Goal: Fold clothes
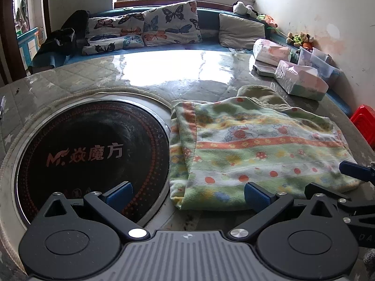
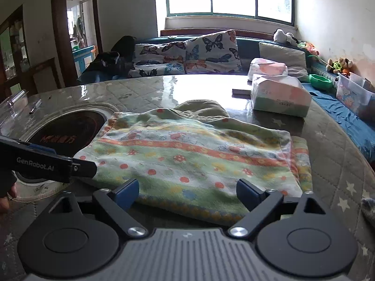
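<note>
One round induction cooktop [image 1: 93, 157] is set into the left part of the table [image 1: 164, 75], its black glass bearing printed lettering. The left hand-held gripper [image 1: 187, 193] hovers above the near table edge with its two blue-padded fingers spread wide; it holds nothing, one pad over the cooktop and the other over the cloth's near edge.

One folded garment [image 1: 257, 145] lies flat just right of the cooktop, its left edge touching the cooktop rim. It is soft fleece-like fabric, pale green with white, yellow and orange bands and small red and orange flower and dot prints. Layered edges show along its left side, and a plain olive-green part [image 1: 260, 94] protrudes at the far edge.

The right hand-held gripper [image 2: 187, 192] hovers above the garment's near edge, fingers wide apart and empty.

Two wrapped tissue packs [image 2: 279, 93] stand near the far right edge of the table, one behind the other.
</note>
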